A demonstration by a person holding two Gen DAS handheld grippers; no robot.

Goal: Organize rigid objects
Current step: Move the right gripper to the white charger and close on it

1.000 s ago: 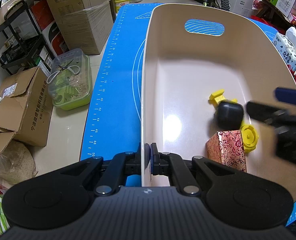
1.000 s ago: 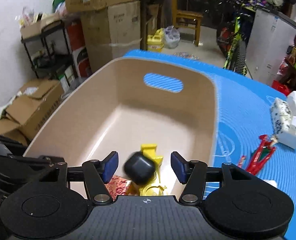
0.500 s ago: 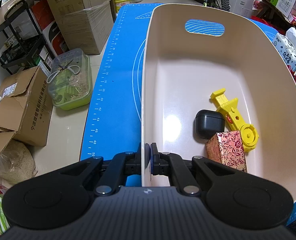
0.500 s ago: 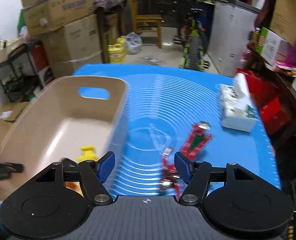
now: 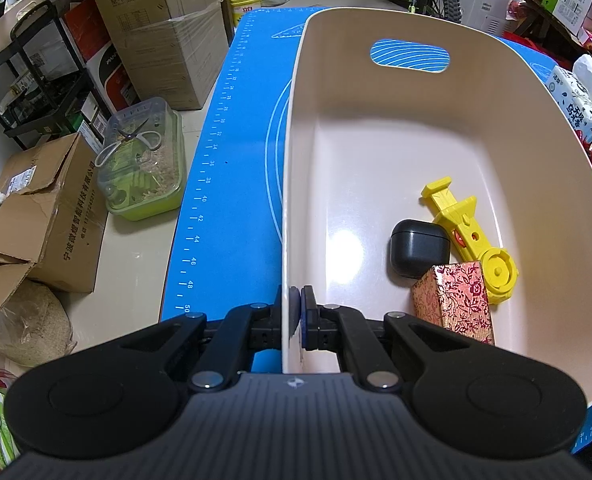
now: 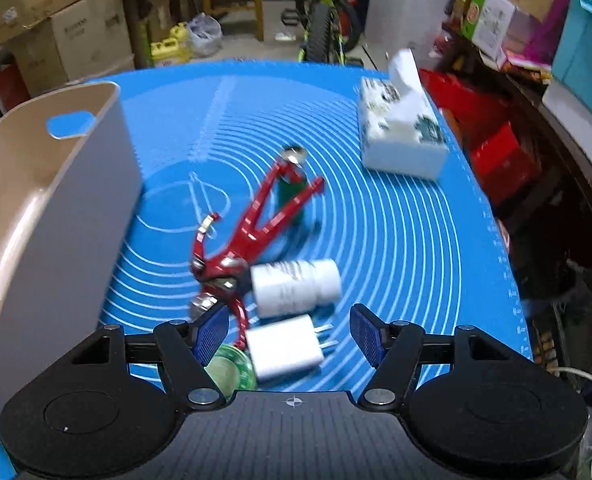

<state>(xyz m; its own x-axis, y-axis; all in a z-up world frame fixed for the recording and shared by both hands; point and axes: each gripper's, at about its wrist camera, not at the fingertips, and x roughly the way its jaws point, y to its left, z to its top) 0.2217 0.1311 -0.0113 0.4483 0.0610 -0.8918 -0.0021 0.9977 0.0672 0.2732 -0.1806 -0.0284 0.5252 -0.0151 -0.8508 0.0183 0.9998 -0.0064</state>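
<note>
Fingers (image 6: pixel 365 334) over white charger (image 6: pixel 284 346)

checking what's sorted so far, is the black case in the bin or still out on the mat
In the bin. The black case lies on the floor of the bin, beside the yellow toy and the floral box.

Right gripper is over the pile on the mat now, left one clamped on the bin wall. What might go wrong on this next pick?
1. The white charger, white bottle and red tool lie crowded together; the open right gripper may nudge or catch a neighbour.
2. The bottle lies on its side and could roll if bumped.
3. The left gripper pinches only the beige bin wall; a tug could tilt or drag the bin.
</note>
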